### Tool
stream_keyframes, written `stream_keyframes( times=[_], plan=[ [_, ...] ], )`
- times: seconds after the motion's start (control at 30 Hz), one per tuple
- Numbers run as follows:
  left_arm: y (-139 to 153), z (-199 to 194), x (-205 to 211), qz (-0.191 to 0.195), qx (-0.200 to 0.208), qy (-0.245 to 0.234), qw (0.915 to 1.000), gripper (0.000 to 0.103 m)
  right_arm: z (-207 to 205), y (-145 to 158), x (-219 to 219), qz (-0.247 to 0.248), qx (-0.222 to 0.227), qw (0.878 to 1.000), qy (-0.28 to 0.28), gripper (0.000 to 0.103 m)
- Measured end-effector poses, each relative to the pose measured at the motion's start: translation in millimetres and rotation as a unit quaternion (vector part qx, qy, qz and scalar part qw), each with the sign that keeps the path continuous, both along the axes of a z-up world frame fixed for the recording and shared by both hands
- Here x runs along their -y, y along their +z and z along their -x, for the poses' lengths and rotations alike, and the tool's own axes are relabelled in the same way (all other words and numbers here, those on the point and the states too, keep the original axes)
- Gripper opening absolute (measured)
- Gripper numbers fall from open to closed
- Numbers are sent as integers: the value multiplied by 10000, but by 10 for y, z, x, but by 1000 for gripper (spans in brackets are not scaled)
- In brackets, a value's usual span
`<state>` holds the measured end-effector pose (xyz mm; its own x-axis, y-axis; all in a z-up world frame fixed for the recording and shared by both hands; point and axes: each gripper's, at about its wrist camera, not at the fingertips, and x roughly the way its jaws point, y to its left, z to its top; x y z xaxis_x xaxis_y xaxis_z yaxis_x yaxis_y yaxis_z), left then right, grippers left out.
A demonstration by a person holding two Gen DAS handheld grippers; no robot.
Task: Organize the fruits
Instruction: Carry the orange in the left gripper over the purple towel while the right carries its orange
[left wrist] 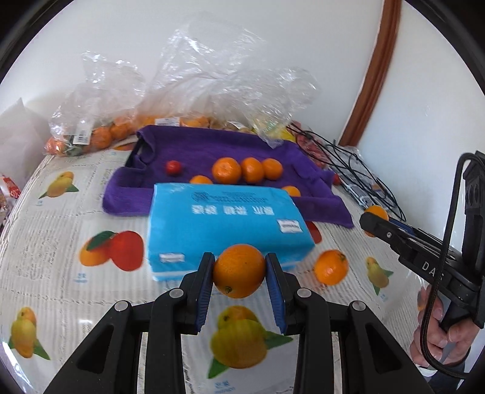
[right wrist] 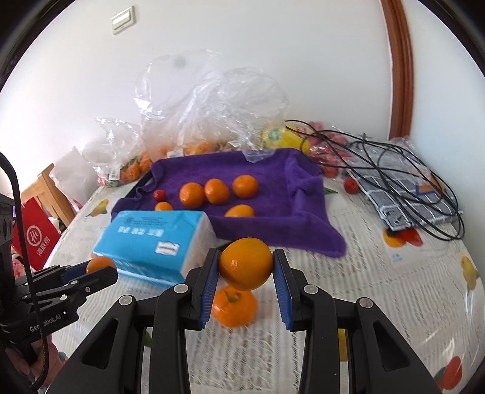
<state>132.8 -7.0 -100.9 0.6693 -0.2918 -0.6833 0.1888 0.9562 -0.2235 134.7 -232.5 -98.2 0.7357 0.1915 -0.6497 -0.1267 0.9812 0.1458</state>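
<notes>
A lived-in room at home

A fruit-printed tablecloth covers the table against a plain white wall with a light switch and brown door frame. Clear plastic bags of shop-labelled fruit, a tissue pack, a red shopping bag and tangled cables lie about

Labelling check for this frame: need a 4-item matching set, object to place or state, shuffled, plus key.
Column 1
1. left gripper
2. blue tissue pack
3. small red fruit
4. stemmed orange

Column 2
A. on the purple towel
B. shut on an orange
C. loose on the tablecloth, below the right gripper
D. lying in front of the towel

Pairs: 1-B, 2-D, 3-A, 4-C
</notes>
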Motion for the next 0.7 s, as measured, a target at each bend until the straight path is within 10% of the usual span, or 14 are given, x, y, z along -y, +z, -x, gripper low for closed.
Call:
stream_keyframes(
  times=[0.7],
  plan=[
    [343, -771, -354, 176, 280, 495, 9982, 32, -730, 317, -294, -62, 372, 9992, 115, 35]
  ],
)
